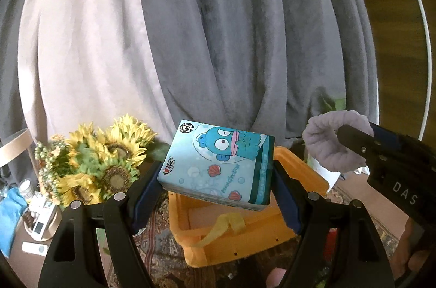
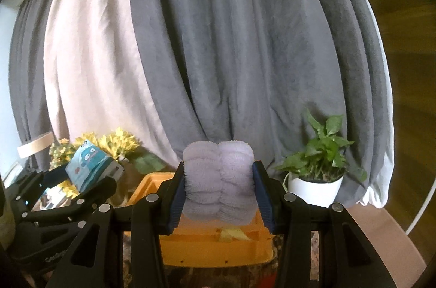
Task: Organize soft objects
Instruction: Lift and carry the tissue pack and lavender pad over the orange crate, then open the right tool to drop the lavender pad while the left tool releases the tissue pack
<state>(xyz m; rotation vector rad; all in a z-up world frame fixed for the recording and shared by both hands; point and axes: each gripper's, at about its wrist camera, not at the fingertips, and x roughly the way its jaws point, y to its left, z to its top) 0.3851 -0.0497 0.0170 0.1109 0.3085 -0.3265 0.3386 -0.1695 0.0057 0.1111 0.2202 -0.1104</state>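
My left gripper (image 1: 218, 179) is shut on a blue tissue pack (image 1: 218, 165) printed with a cartoon fish, held tilted above an orange bin (image 1: 299, 179). The right gripper (image 2: 219, 187) is shut on a fluffy lilac cloth (image 2: 218, 179), also lifted over the orange bin (image 2: 207, 247). In the left wrist view the right gripper (image 1: 354, 141) shows at the right edge with the lilac cloth (image 1: 324, 143) in its jaws. The right wrist view shows the left gripper (image 2: 92, 176) and the tissue pack (image 2: 90, 165) at the left. A yellow cloth scrap (image 1: 226, 228) lies inside the bin.
Yellow sunflowers (image 1: 92, 165) stand left of the bin. A potted green plant (image 2: 318, 165) in a white pot stands to its right. Grey and pale curtains (image 2: 218, 42) hang close behind. Small clutter (image 1: 35, 217) lies at the far left. A patterned rug (image 1: 152, 239) is beneath the bin.
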